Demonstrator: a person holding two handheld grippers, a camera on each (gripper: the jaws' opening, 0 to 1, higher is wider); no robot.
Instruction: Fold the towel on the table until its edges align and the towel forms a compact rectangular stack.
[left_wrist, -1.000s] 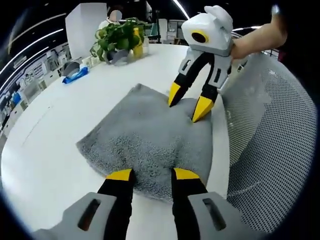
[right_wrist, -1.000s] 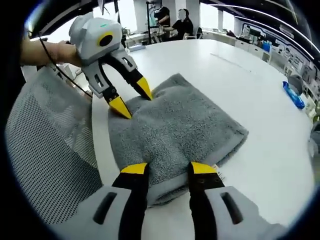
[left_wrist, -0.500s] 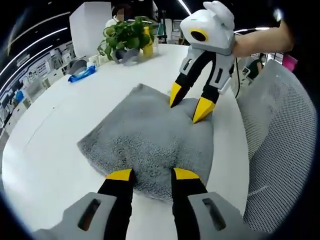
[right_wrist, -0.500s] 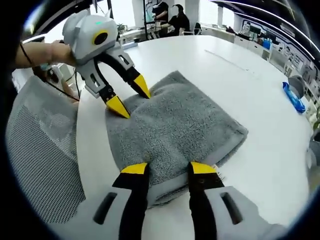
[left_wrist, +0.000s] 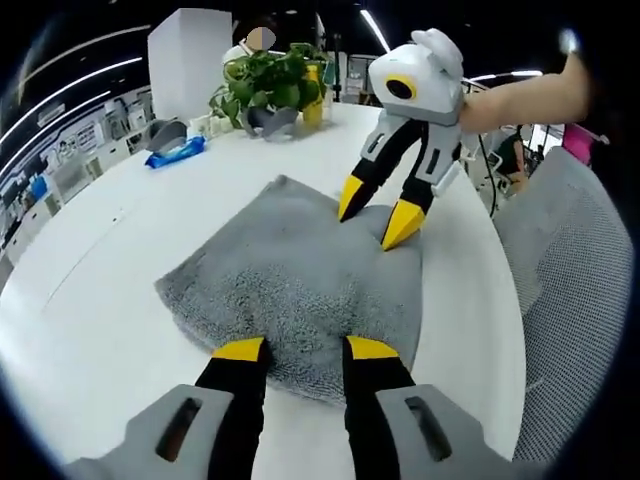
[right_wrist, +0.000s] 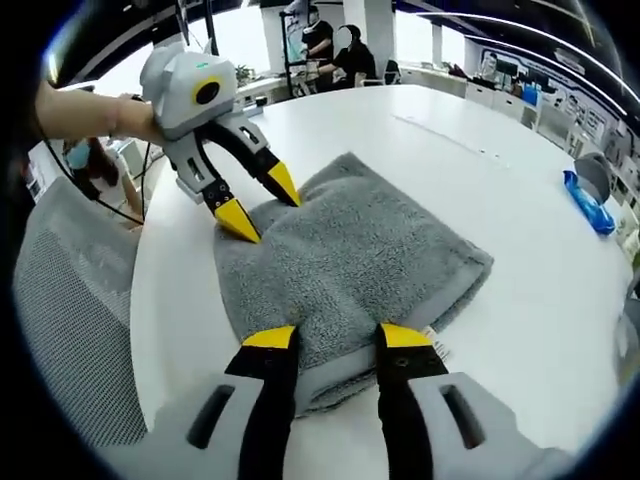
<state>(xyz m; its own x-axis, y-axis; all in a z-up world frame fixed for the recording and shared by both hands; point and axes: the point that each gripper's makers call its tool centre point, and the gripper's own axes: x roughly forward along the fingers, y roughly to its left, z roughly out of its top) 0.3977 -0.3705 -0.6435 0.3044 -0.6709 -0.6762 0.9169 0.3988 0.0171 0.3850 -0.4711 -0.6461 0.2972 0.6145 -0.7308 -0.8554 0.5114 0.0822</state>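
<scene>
**Grey towel folded on the white table, a gripper at each end**

The towel (left_wrist: 300, 275) is seen lying on the round white table (left_wrist: 100, 300), near the edge where a mesh chair (left_wrist: 570, 290) stands. It is already folded into a thick, roughly rectangular pad, with doubled layers visible at the near hem in the right gripper view, where a small label (right_wrist: 437, 345) pokes out. The corners are rounded and the edges are not quite squared.

The towel is judged to be soft, limp terry cloth: light, not fragile, unlikely to slip from the pads, but sure to sag and lose its shape if lifted by one point alone. A hold is best taken at two corners of the same edge, with all the layers pinched together, so that the fold is carried over evenly.

The left gripper (left_wrist: 297, 349) is held with its jaws well apart, the yellow tips resting at the near edge of the towel; nothing is clamped between them. The right gripper (right_wrist: 335, 337) is likewise spread wide, its tips set on the opposite hem and gripping nothing. Each gripper is also seen from the other's view, tips pressed down onto the pile, jaws apart.

A potted plant (left_wrist: 265, 82) and a blue packet (left_wrist: 175, 155) are set well apart from the towel, at the far side of the table.
</scene>
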